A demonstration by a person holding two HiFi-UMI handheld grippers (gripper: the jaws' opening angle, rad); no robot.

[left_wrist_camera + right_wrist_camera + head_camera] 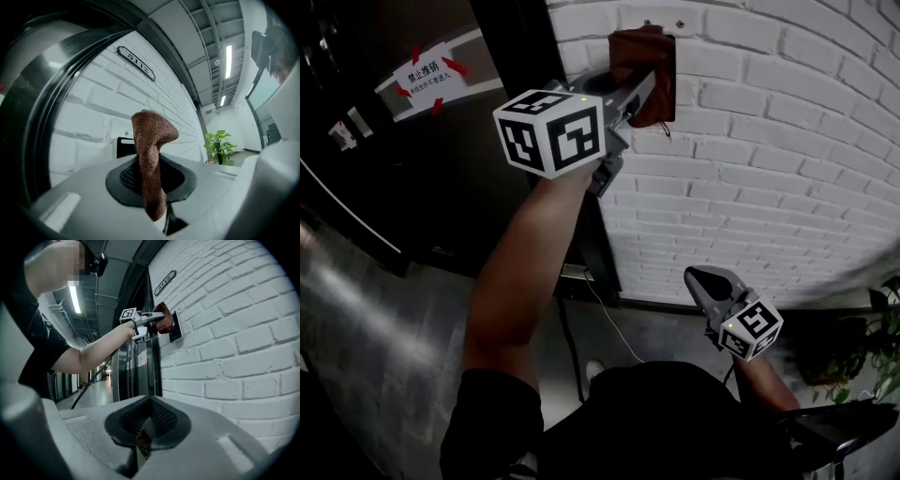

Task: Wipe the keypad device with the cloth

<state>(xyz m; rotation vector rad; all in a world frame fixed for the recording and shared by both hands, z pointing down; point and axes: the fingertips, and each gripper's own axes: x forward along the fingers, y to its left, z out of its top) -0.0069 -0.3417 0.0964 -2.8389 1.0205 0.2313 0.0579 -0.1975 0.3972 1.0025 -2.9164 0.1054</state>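
the keypad device (124, 148) sat on the white brick wall (769, 141), mostly covered by the brown cloth (639, 58). the left gripper (639, 94), on an arm stretched up to the device, had its jaws clamped on the cloth. the right gripper (705, 283) hung low beneath the device, jaws together on nothing, with a dark door (441, 178) left of the device.

My head view is dim: the door (422, 197) at 9 o'clock is nearly black, and the brick wall (769, 141) is brightest. In the left gripper view a ceiling strip light (228, 58) glares at 1 o'clock, the cloth (150, 140) is sharp, and the edges bend and darken. I see the same warping in the right gripper view.
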